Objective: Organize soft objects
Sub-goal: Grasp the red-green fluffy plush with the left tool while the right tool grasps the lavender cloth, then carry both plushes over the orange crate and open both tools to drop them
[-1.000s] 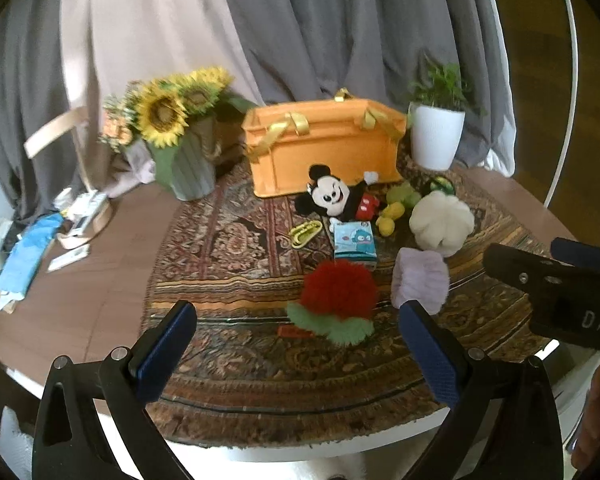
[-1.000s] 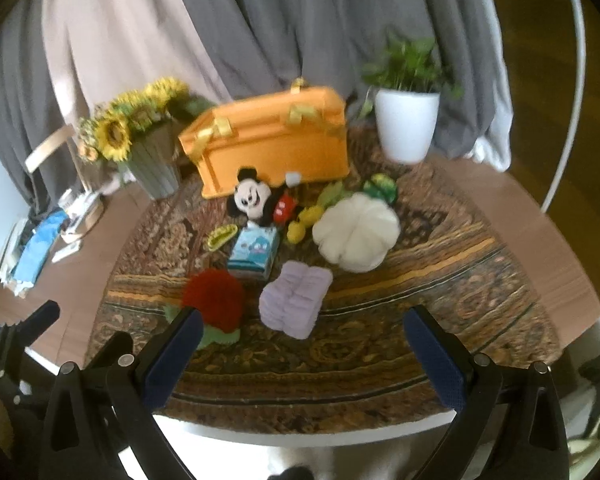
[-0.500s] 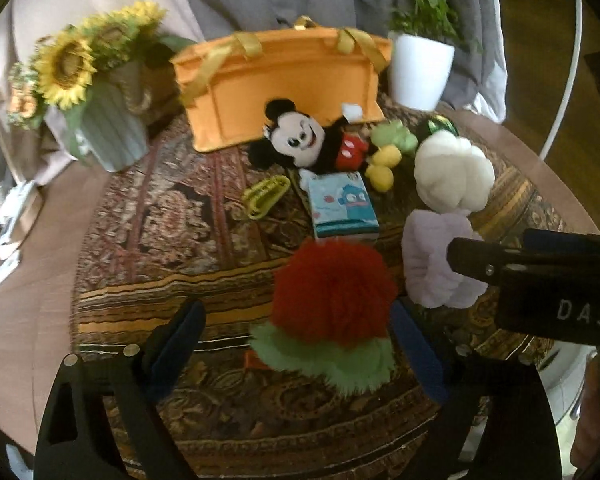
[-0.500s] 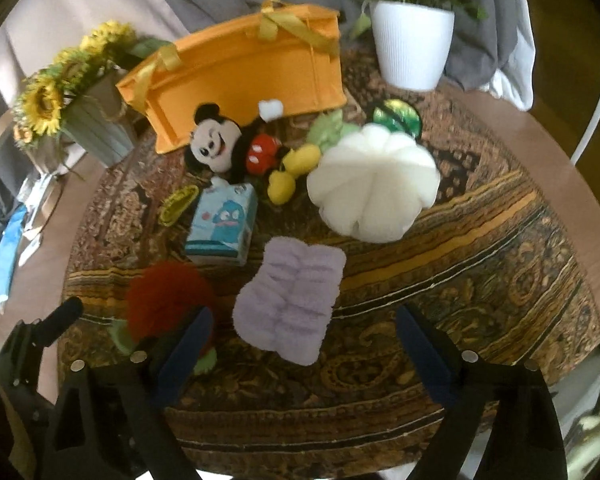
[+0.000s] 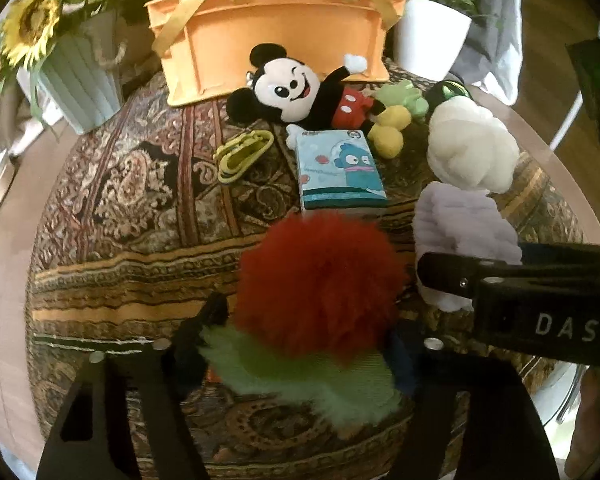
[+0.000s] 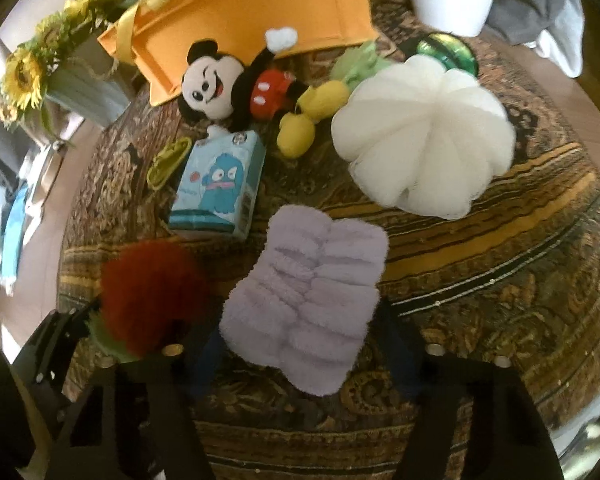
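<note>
A red pompom toy with a green fringe lies on the patterned cloth between the fingers of my left gripper. Its jaws are closing, and the pads are just reaching the fur at either side. To its right lies a lilac fluffy pad between the fingers of my right gripper, whose jaws are closing too, pads at the pad's edges. Both grippers point steeply down. Behind stand an orange bin with yellow handles, a mouse plush and a white pumpkin cushion.
A blue tissue pack, a yellow-green clip, a pale green plush and a shiny green ball lie mid-table. A sunflower vase stands back left and a white plant pot back right. The round table's edge is close on the right.
Both grippers have come down and forward over the table. Their jaws have narrowed from wide open, the left around the red toy, the right around the lilac pad.
</note>
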